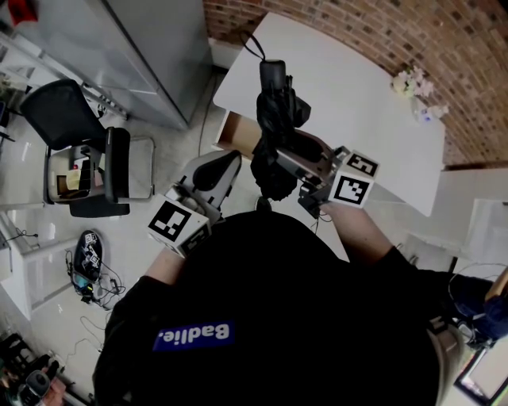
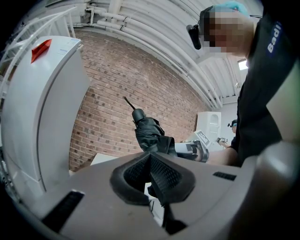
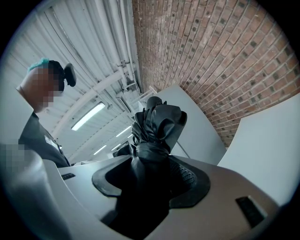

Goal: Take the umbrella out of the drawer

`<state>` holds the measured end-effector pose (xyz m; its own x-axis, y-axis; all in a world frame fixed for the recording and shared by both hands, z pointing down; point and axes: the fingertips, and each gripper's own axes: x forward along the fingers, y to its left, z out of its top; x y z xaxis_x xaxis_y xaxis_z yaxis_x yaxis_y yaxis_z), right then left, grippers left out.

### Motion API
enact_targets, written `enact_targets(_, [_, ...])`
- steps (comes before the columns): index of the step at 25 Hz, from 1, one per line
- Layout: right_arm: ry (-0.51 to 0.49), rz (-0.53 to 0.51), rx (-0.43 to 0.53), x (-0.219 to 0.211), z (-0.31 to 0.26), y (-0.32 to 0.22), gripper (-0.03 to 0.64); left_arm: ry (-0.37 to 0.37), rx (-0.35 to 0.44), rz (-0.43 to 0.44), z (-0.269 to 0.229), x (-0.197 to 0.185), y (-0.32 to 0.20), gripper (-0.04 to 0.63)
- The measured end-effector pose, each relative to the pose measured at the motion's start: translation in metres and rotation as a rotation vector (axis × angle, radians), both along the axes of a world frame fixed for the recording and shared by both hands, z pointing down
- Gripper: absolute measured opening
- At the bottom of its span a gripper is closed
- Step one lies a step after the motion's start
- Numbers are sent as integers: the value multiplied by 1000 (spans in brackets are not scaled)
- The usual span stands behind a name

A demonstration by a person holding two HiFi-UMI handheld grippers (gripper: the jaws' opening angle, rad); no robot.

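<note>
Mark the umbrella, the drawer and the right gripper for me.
umbrella (image 1: pixel 278 119), head view, on its folded black fabric.
drawer (image 1: pixel 236 133), head view, on its brown inner wall.
right gripper (image 3: pixel 150 171), right gripper view, midway between its pads, shut on the umbrella.

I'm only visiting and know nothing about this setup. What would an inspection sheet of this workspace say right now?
Surface: white table beside the brick wall.
Job's things: folded black umbrella held up, out of the open drawer under the table's edge.
Clutter: flowers on the table's far side.
Grippers: right gripper clamped on the umbrella; left gripper jaws together, empty.
Cables: tangle on the floor near the chair.
Surroundings: brick wall, black chair, pale glossy floor.
</note>
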<state>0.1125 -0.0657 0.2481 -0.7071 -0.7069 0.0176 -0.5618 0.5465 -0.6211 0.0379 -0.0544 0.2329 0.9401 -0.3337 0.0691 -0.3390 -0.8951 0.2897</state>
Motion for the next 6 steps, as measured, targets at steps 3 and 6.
enact_targets(3, [7,-2,0,0,6,7,247,-1,6,-2,4,0,8,2])
enact_targets(6, [10,-4,2,-2,11,14,248,-1,12,-2,8,0,16,2])
